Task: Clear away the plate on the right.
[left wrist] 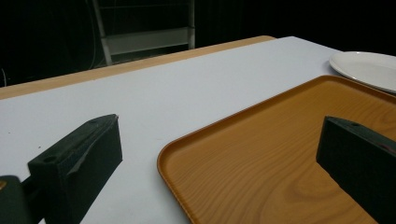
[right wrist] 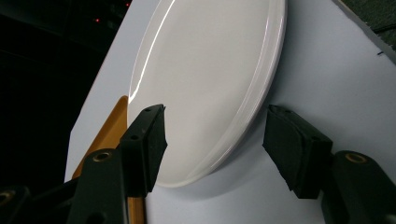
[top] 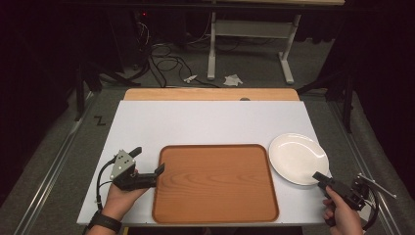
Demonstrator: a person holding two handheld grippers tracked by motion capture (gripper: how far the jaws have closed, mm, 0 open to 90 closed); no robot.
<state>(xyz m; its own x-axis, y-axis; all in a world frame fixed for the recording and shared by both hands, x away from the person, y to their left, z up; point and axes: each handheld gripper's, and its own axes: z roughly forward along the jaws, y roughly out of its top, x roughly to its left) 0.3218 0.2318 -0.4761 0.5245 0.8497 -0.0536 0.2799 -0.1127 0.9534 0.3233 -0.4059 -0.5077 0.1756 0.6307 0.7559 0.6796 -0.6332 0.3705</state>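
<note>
White and glossy, the round ceramic plate (top: 298, 158) lies at the right edge of the pale tabletop (top: 205, 122), just beside the orange wood-grain tray (top: 215, 182). The right gripper (right wrist: 212, 140) straddles the plate's near rim, jaws apart and not yet pressing on it, so the step in hand looks like the grasp itself. The next move likely calls for closing squarely on the rim before any lift. The left gripper (top: 147, 164) waits with jaws spread at the tray's left edge, holding nothing.
</note>
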